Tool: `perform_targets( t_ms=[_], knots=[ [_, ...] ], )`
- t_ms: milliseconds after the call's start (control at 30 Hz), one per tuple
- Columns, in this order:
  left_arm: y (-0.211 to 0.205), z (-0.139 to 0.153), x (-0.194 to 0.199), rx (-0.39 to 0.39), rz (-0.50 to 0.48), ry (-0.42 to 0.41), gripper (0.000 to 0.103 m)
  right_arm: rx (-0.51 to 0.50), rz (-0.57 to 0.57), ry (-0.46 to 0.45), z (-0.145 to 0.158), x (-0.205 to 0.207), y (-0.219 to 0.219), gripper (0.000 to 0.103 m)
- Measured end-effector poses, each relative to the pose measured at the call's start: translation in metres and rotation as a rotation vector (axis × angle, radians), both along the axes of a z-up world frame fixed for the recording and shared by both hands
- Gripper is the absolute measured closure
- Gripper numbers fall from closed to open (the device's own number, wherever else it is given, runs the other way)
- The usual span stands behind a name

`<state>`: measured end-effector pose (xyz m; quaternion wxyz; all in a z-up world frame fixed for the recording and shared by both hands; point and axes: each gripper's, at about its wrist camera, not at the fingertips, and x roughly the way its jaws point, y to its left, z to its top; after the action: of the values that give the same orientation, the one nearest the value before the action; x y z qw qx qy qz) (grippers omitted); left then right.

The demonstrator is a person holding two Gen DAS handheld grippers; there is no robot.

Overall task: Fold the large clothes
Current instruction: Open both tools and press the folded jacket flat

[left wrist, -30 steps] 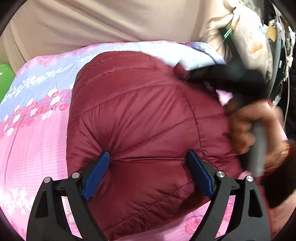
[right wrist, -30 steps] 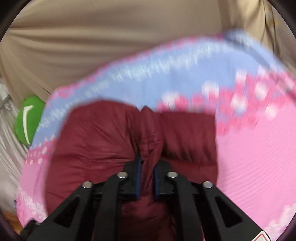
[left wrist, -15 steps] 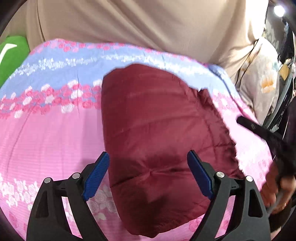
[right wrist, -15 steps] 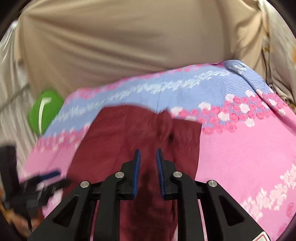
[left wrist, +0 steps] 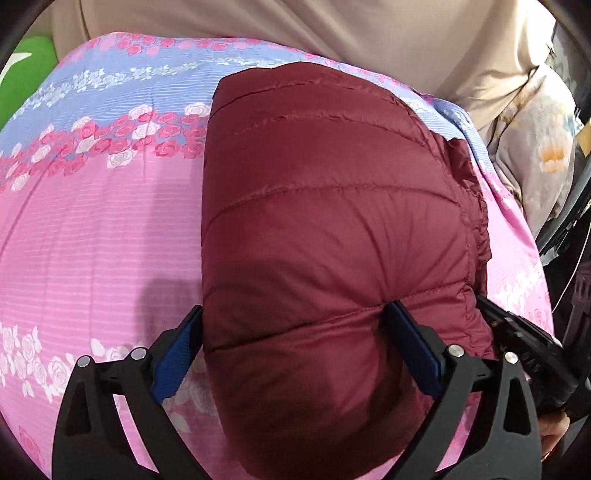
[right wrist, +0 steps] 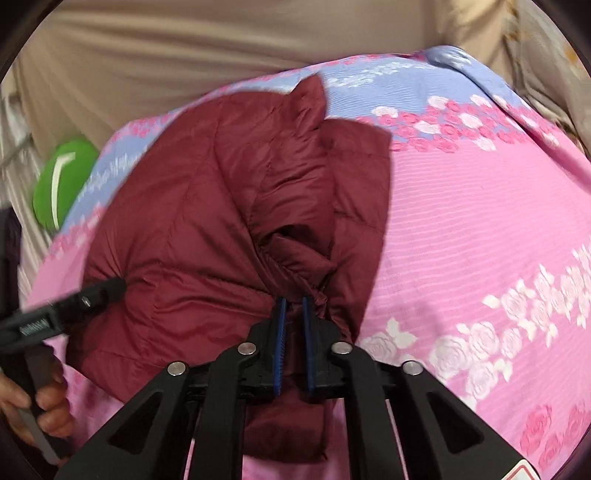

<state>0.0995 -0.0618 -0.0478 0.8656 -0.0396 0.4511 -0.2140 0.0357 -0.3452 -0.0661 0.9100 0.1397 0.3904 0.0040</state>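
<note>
A dark red quilted puffer jacket [left wrist: 332,221] lies folded into a bundle on the pink and blue floral bedsheet [left wrist: 92,240]. My left gripper [left wrist: 295,332] is open, its blue pads pressed against the jacket's near end, one at its left edge and one sunk into the top. In the right wrist view the jacket [right wrist: 221,221] shows with a bunched fold standing up along its middle. My right gripper [right wrist: 293,306] is shut on a gathered bit of the jacket's near edge. The left gripper's finger [right wrist: 92,295] pokes into the jacket from the left.
A beige cloth backdrop [left wrist: 258,22] rises behind the bed. A green cushion [right wrist: 62,181] sits at the far left corner. A floral fabric [left wrist: 535,147] and dark metal gear [left wrist: 576,229] are off the bed's right side. Bare sheet [right wrist: 480,221] spreads right of the jacket.
The right gripper has closed on the jacket's near edge after hovering slightly open above it. The left gripper has dropped back onto the jacket's near end, and the bundle looks puffed up.
</note>
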Motion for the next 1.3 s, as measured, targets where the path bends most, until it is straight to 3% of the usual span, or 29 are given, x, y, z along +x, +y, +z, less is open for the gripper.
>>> perform_targets(
  t_ms=[100,200,400,700,1000,1300],
  knots=[
    [0.002,0.009,-0.002,0.011,0.007,-0.015,0.009,0.054,-0.074,-0.021,0.016,-0.010,-0.015,0.050],
    [0.006,0.017,-0.001,-0.014,0.024,-0.015,0.005,0.084,-0.087,-0.023,0.019,-0.010,-0.025,0.040],
    [0.007,0.023,0.014,-0.035,0.038,0.012,0.005,0.260,-0.036,0.074,-0.008,0.014,-0.031,0.036],
    [-0.004,0.010,0.033,-0.052,-0.002,0.057,0.005,0.388,-0.014,0.120,-0.021,0.031,-0.033,0.032],
    [-0.009,0.005,0.039,-0.046,-0.010,0.049,0.005,0.366,-0.003,0.116,-0.021,0.053,-0.021,0.022],
    [-0.012,0.001,0.040,-0.031,-0.011,0.024,0.005,0.328,0.008,0.103,-0.020,0.058,-0.012,0.021]
  ],
)
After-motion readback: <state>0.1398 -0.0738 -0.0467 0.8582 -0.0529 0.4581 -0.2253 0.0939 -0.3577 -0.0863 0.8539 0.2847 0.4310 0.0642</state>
